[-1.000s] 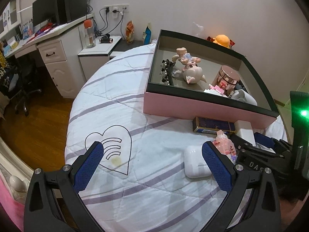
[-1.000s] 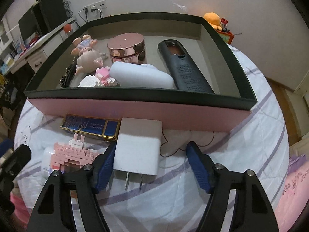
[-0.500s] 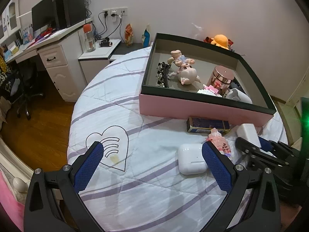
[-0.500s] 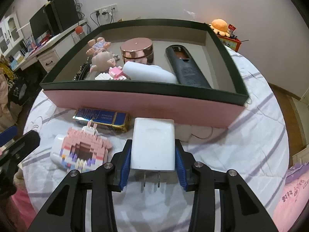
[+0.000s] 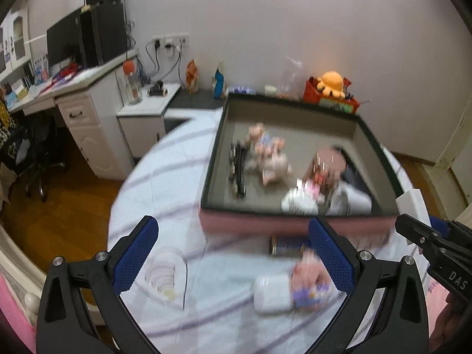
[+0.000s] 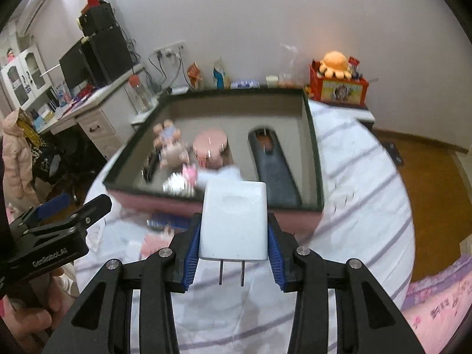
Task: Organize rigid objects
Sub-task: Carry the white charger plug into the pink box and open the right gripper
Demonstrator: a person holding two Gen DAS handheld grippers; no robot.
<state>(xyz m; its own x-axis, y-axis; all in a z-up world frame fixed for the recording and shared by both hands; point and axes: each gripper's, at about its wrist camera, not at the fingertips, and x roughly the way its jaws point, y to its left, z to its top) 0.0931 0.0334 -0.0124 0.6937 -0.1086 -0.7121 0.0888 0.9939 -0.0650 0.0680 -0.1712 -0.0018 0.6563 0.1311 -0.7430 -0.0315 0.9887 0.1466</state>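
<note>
My right gripper (image 6: 233,244) is shut on a white plug charger (image 6: 234,218) and holds it lifted above the table, in front of the pink box (image 6: 244,214). The charger also shows at the right edge of the left wrist view (image 5: 411,205). The box (image 5: 283,221) holds pig figures (image 5: 270,159), a rose-gold jar (image 6: 210,144), a dark remote (image 6: 274,165) and a white case. My left gripper (image 5: 234,253) is open and empty above the table. A white earbud case (image 5: 270,295), a pink block toy (image 5: 309,286) and a blue tin (image 5: 287,244) lie near its right finger.
The round table has a white quilted cloth (image 5: 165,177) with purple stripes. A desk with drawers (image 5: 85,118) and monitor stands at the left. A red box with an orange plush (image 6: 337,82) sits behind the table. Wooden floor lies around.
My right gripper closed on the charger and lifted it off the table toward the box. My left gripper rose and pulled back; both views are blurred by motion.
</note>
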